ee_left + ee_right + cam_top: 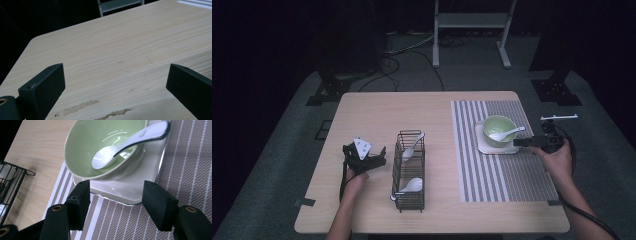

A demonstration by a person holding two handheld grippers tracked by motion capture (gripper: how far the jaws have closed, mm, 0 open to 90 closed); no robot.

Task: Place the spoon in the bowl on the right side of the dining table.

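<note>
Spoon (506, 133) lay in the green bowl (498, 131), its white scoop down in the hollow and its handle leaning out over the rim toward my right side. In the right gripper view the spoon (125, 143) showed the same way, scoop resting low inside the bowl (85, 147) and handle crossing the rim at the upper right. The bowl stood on a small white tray (484, 145), and the tray sat on the striped placemat (502, 175) that covered the right part of the wooden table (372, 115).

My right gripper (523, 142) hovered just beside the tray, pointed at the bowl. Its jaws stood apart with nothing between them; in its own view the two black pads framed the near edge of the tray (140, 192) without touching it, and the spoon was free of them.

My left gripper (364, 157) rested on the left part of the table, near the black wire basket (408, 172). Its jaws stood wide apart too, and in the left gripper view only bare wood lay between them. I held nothing there.

The basket stood between the two grippers, just left of the placemat. Two more white spoons were in it, one (412, 146) leaning at the far end and one (411, 186) lying near the close end.
</note>
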